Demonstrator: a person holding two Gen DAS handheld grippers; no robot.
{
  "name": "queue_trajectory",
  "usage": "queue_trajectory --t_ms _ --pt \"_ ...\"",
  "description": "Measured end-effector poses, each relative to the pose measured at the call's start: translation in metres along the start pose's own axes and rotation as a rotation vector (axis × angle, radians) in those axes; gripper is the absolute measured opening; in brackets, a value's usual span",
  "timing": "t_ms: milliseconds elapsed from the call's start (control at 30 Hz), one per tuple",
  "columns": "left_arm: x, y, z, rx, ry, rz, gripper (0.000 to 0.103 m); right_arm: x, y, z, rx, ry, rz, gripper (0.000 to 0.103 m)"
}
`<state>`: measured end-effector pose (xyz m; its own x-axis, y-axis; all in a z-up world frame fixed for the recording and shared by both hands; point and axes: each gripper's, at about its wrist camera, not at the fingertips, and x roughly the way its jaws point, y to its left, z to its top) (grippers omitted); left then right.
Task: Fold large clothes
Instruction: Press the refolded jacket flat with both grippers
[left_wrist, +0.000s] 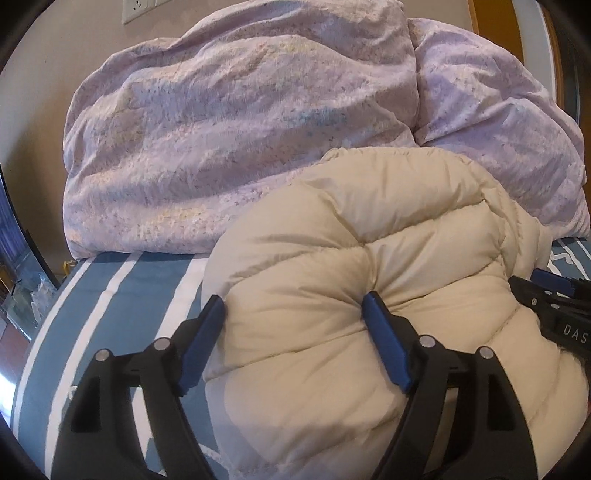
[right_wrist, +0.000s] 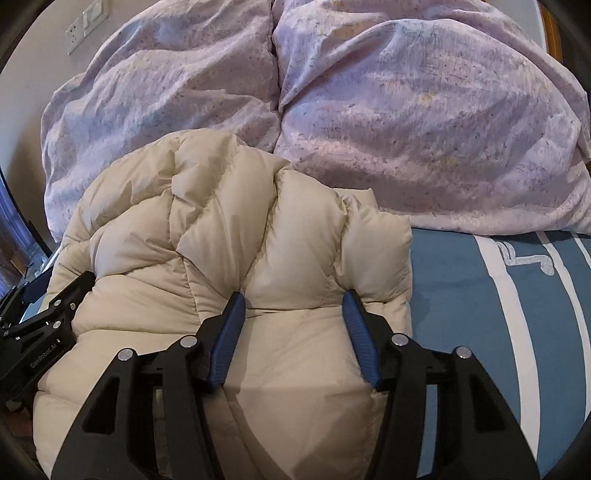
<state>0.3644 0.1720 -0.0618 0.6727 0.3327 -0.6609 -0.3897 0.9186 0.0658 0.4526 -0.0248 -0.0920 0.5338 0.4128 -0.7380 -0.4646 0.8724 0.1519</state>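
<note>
A cream puffy down jacket (left_wrist: 369, 266) lies bunched on the blue and white striped bed sheet (left_wrist: 122, 295); it also shows in the right wrist view (right_wrist: 240, 236). My left gripper (left_wrist: 295, 306) is open, its blue pads pressing into the jacket's left part, with padding bulging between them. My right gripper (right_wrist: 293, 301) is open, its fingers set against the jacket's right part. The right gripper also shows at the right edge of the left wrist view (left_wrist: 554, 299), and the left gripper at the left edge of the right wrist view (right_wrist: 48, 314).
A big crumpled lilac duvet (left_wrist: 240, 122) fills the back of the bed, also in the right wrist view (right_wrist: 406, 110). The striped sheet (right_wrist: 498, 314) lies bare to the right. A wall with a socket (left_wrist: 136, 7) stands behind. The bed's left edge drops to the floor.
</note>
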Motion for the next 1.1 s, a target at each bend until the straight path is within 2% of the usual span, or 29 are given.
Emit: queue_trajectory --t_ms 167,300,633,1100 --pt "0.012 0.006 -0.006 -0.040 0.009 -0.017 0.087 0.005 0.003 0.000 0.000 -0.016 -0.016 0.057" --pt "0.020 0.006 -0.012 -0.041 0.005 -0.022 0.088 0.008 0.003 -0.001 0.001 -0.025 -0.021 0.058" --pt "0.034 0.005 -0.013 -0.045 0.059 -0.027 0.093 0.011 0.003 -0.001 -0.014 -0.020 -0.045 0.058" --pt "0.044 0.010 -0.011 -0.055 0.092 -0.026 0.099 0.016 0.000 0.001 0.009 -0.011 -0.027 0.061"
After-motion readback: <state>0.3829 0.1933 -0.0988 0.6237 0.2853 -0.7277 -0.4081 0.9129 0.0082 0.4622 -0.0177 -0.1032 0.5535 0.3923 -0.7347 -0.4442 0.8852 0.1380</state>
